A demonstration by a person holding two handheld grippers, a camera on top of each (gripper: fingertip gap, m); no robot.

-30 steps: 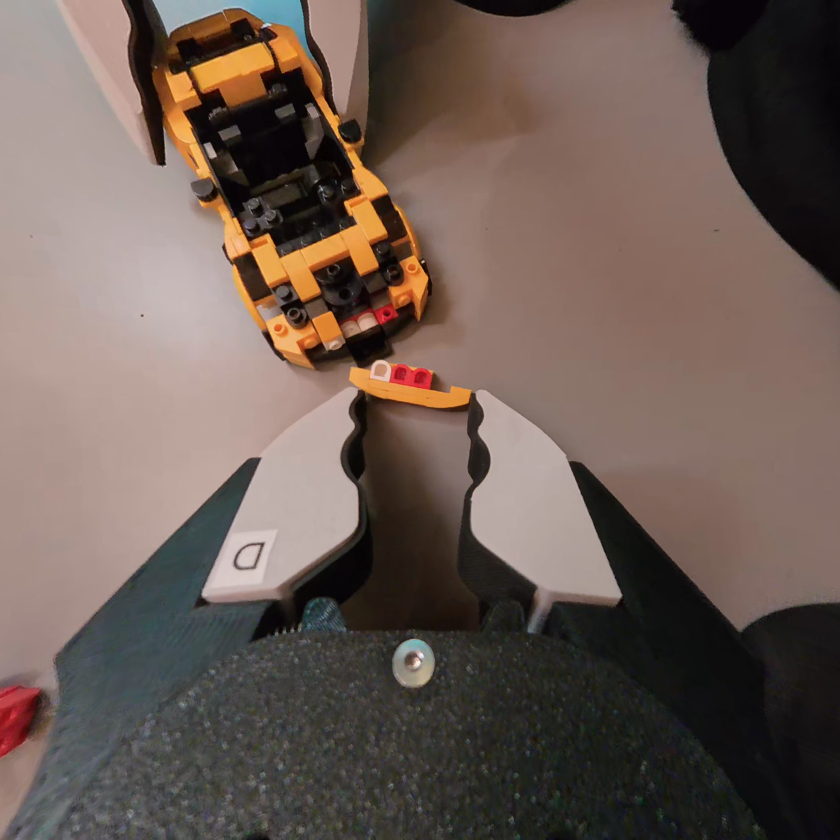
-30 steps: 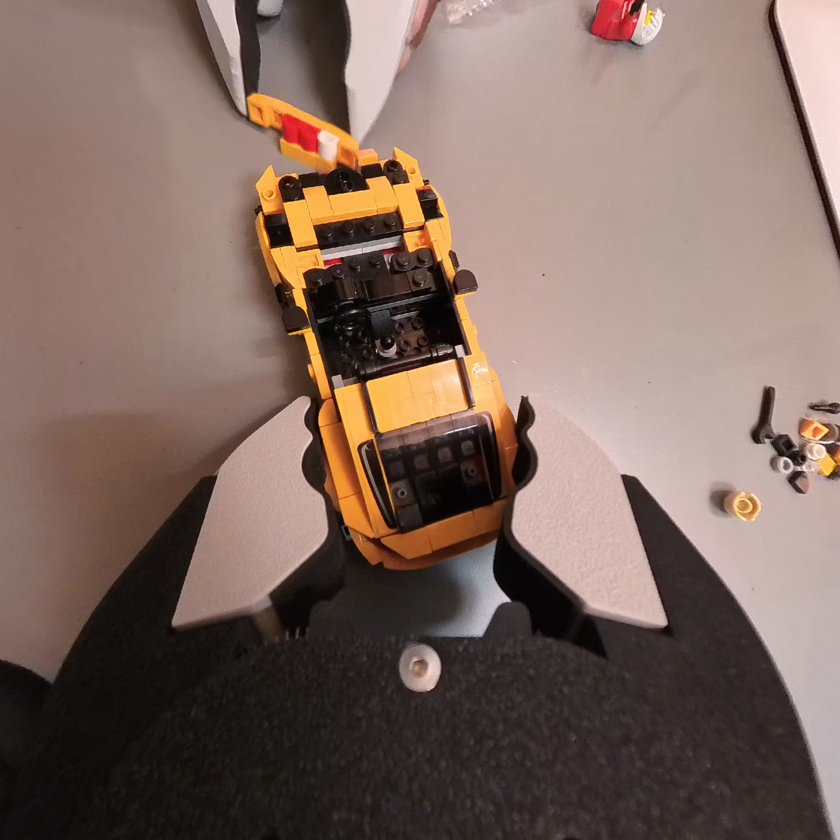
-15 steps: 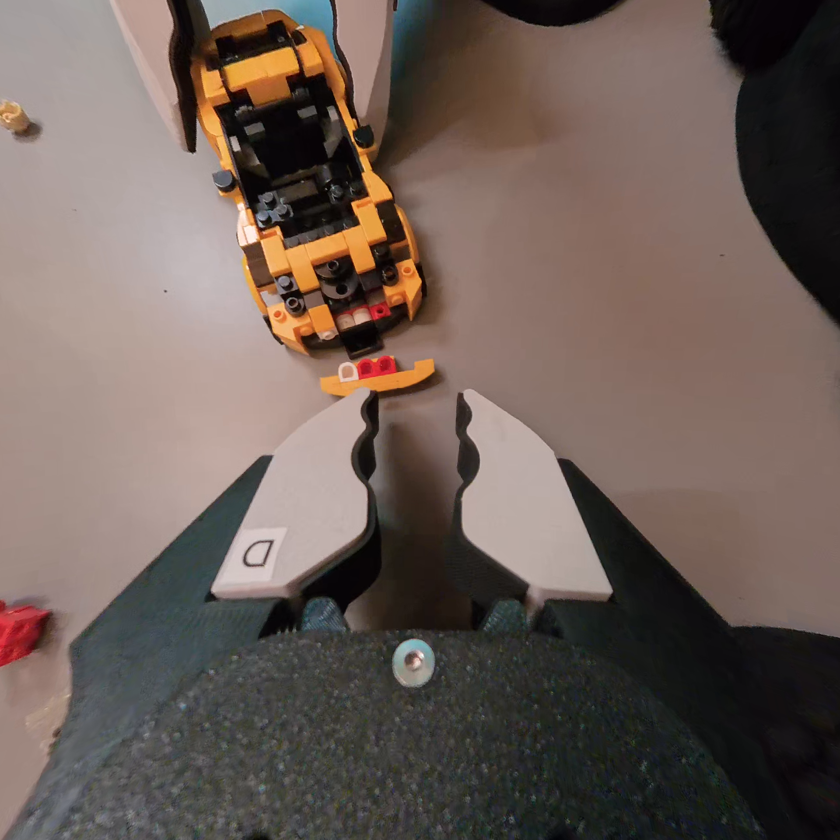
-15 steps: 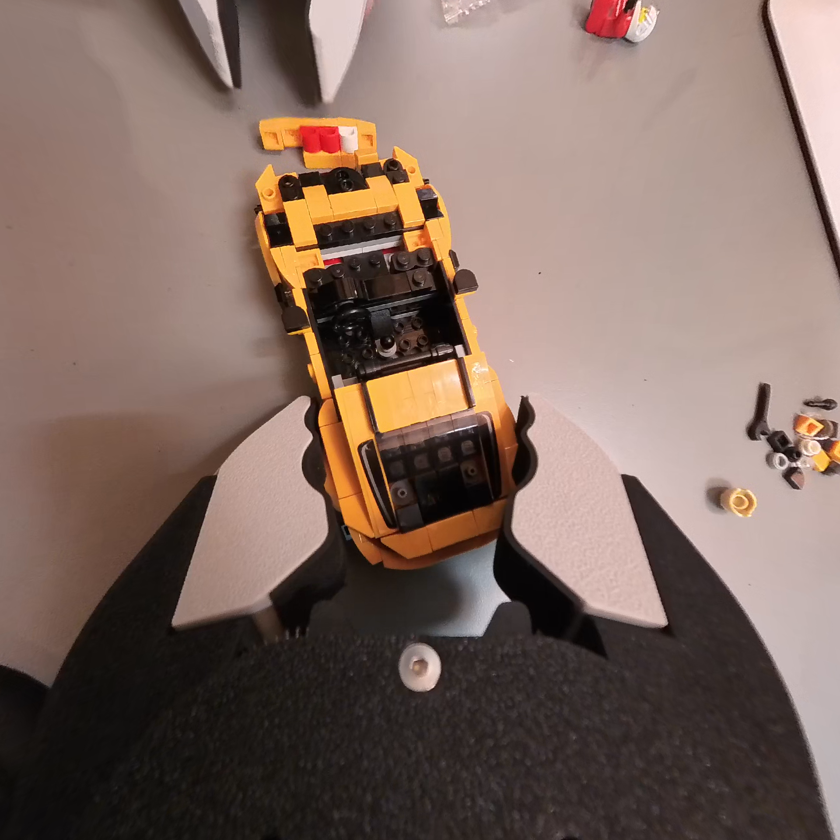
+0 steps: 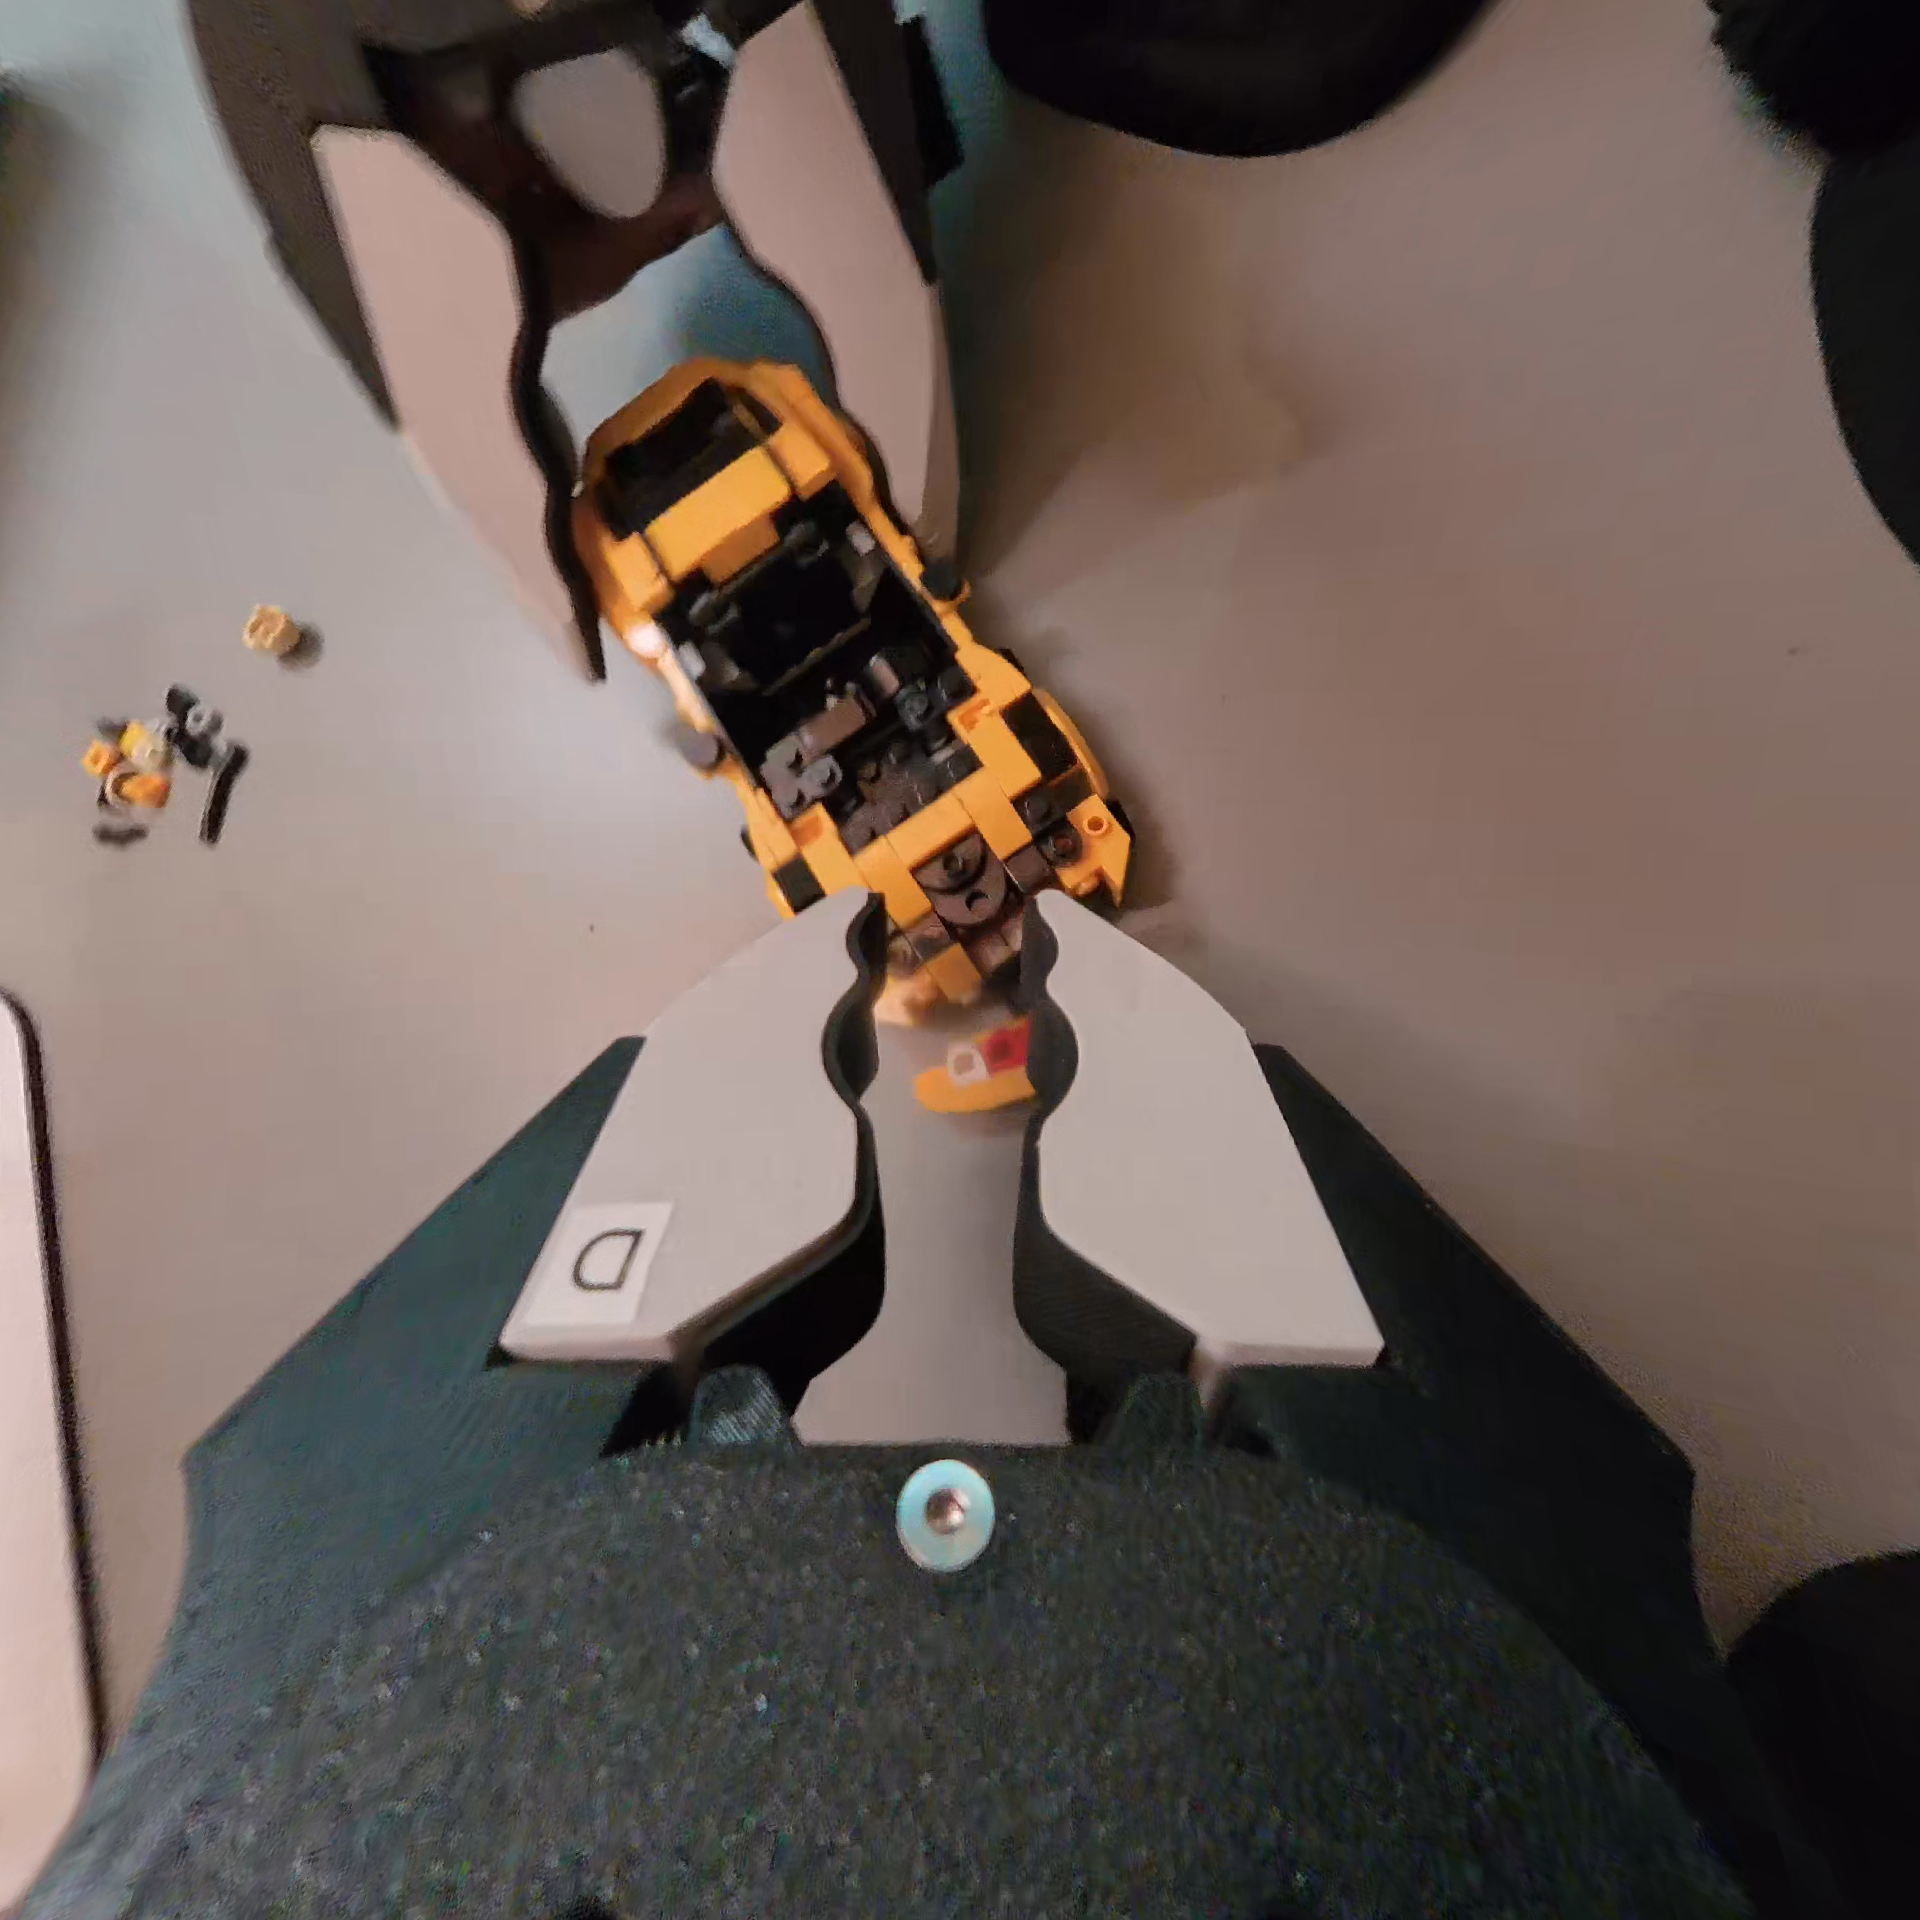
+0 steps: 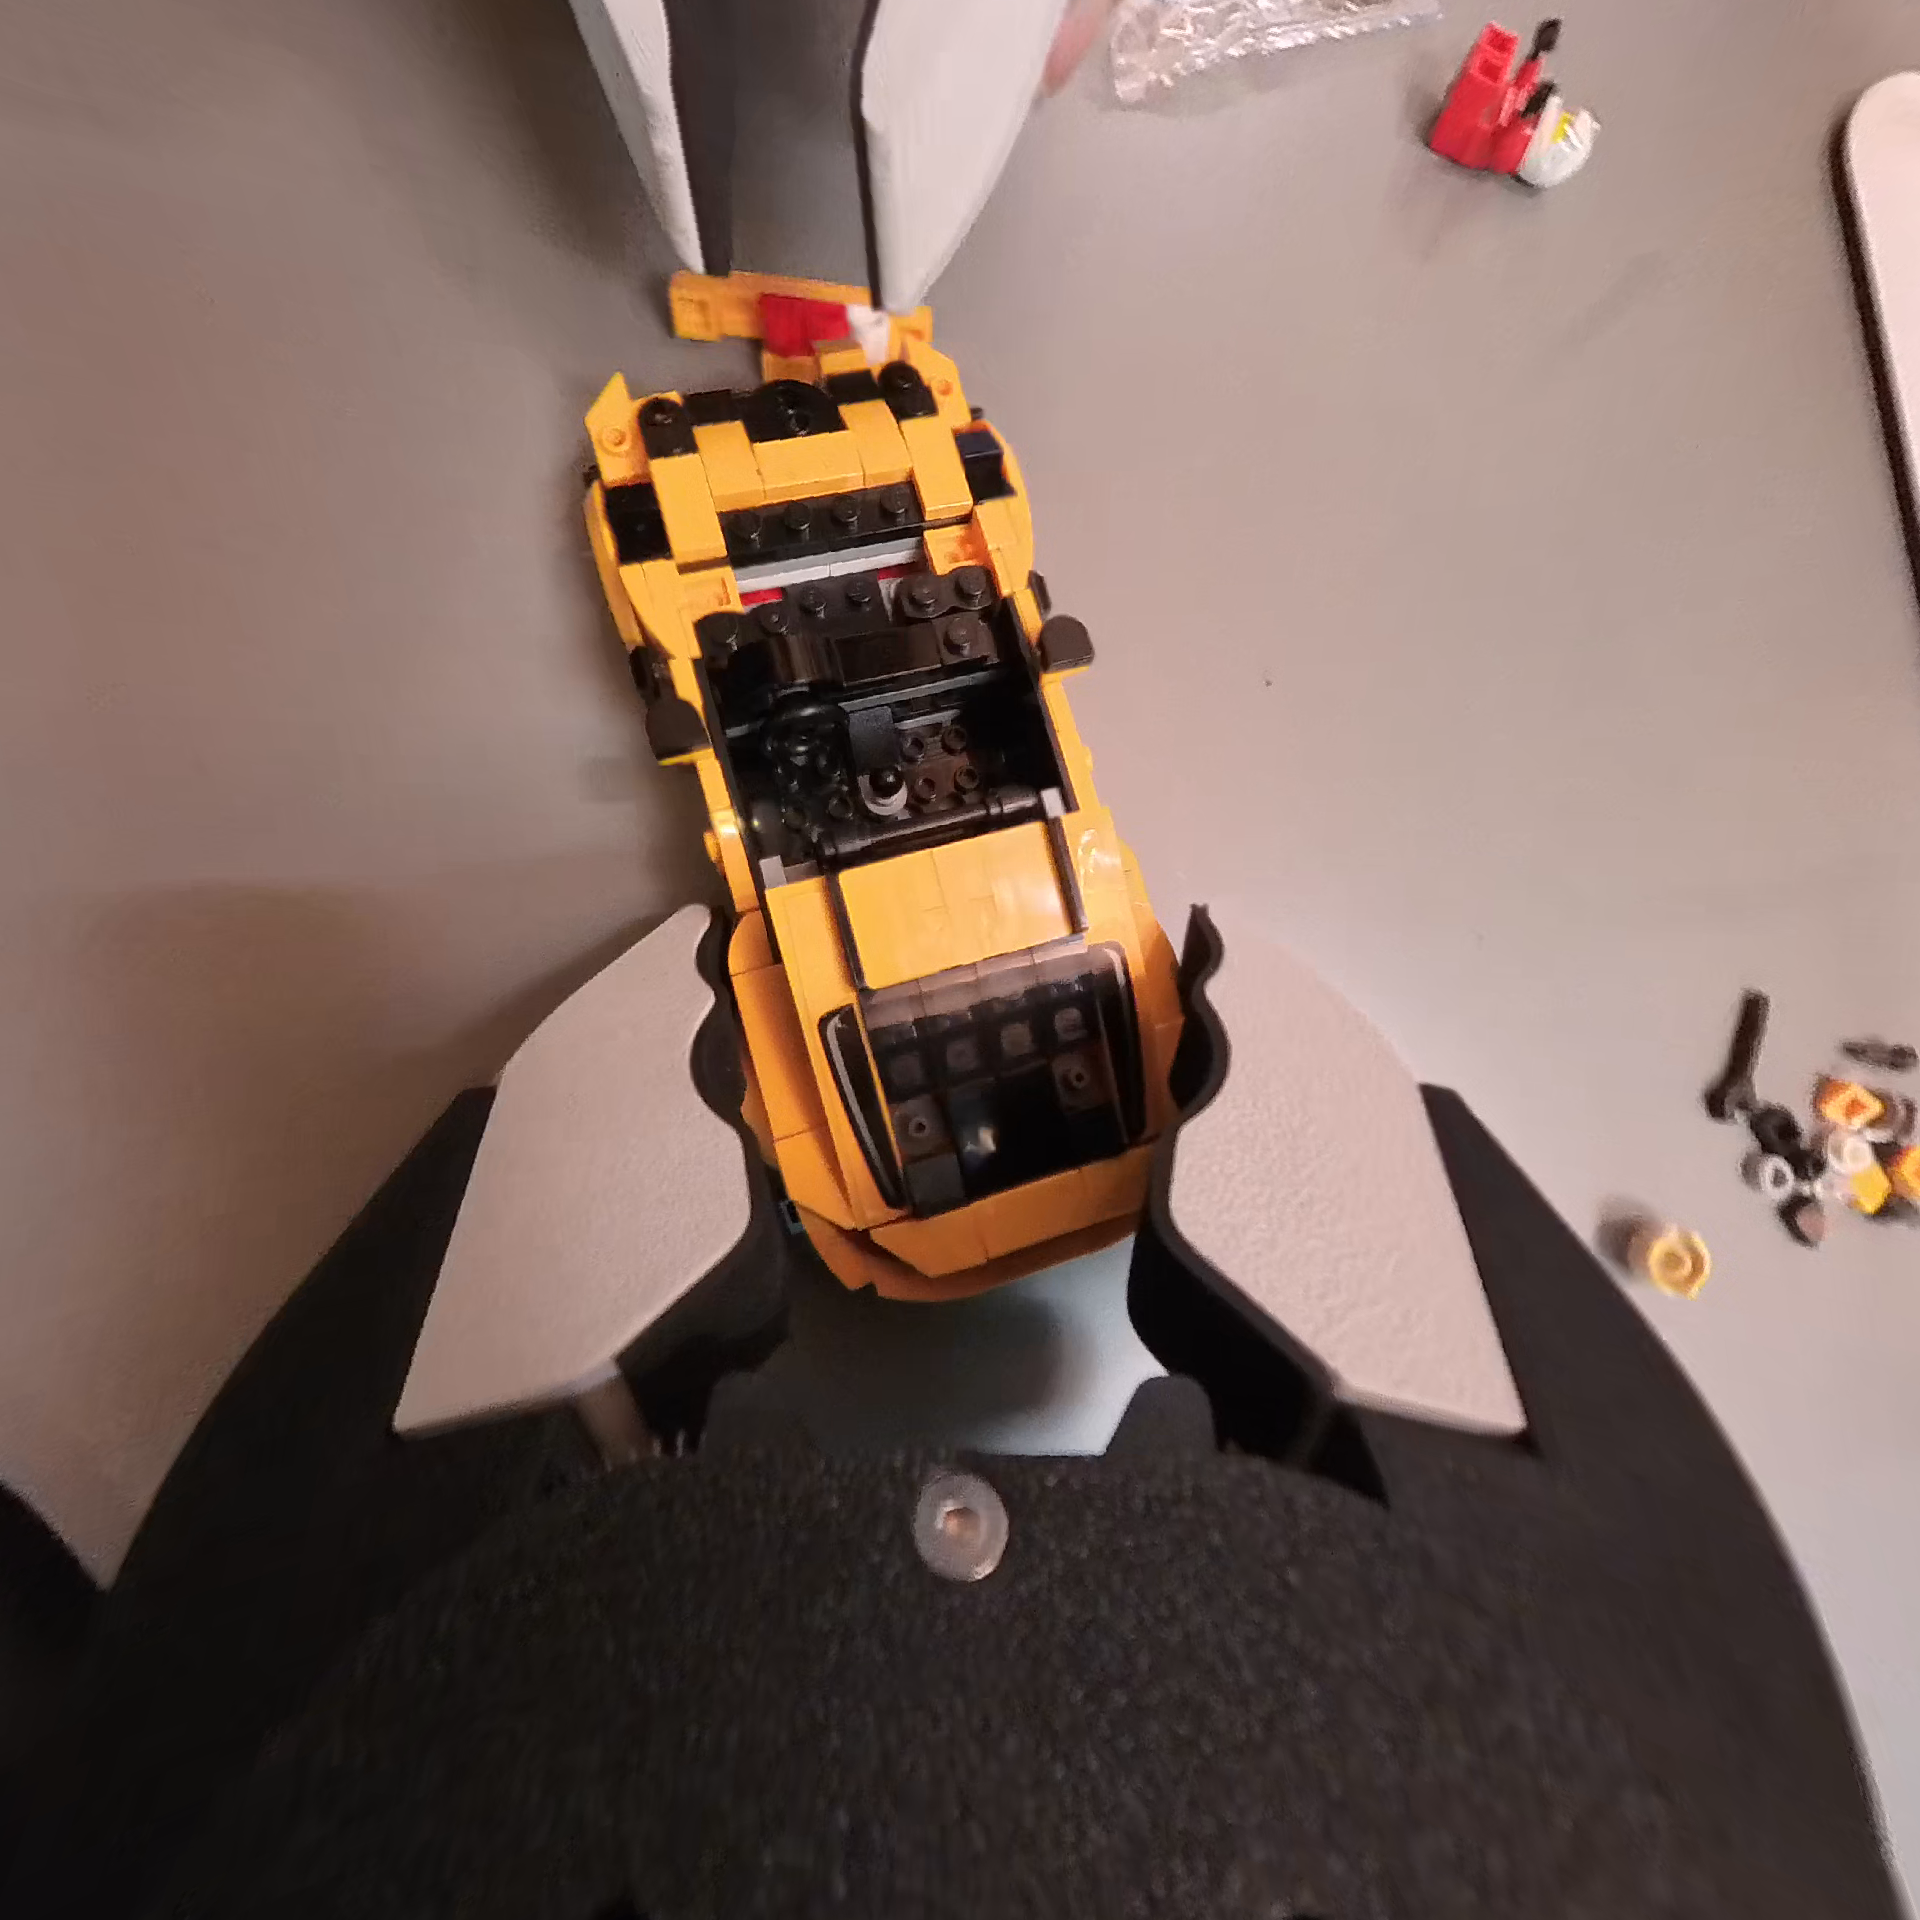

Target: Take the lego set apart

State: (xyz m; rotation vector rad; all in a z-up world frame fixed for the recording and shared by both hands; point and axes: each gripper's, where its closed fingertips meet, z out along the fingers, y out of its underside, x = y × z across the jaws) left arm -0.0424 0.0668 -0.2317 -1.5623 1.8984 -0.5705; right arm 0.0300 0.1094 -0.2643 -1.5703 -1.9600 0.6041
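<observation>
An orange and black lego car [image 6: 883,727] lies on the grey table [image 6: 312,520], roof off and cabin open. My right gripper [image 6: 951,925] is shut on its bonnet end; it also shows in the left wrist view [image 5: 758,582]. My left gripper [image 5: 951,914] is open with a narrow gap, its tips on either side of the black middle of the car's rear [image 5: 966,883]. I cannot tell if they touch it. A loose orange strip with red and white bricks [image 5: 977,1075] lies on the table under the left fingers, and shows in the right wrist view [image 6: 790,312].
A small heap of loose parts [image 6: 1829,1143] and a tan round piece [image 6: 1678,1262] lie right of the car. A red and white piece [image 6: 1507,114] and a clear bag [image 6: 1226,42] lie far right. A white board edge [image 6: 1886,312] borders the table. Dark shapes [image 5: 1870,312] stand nearby. Some 10 cm of space lies between my two pairs of fingers.
The left gripper let the orange strip go onto the table, backed off, then came forward over it to the car's rear with its jaws narrower. The car has swung slightly.
</observation>
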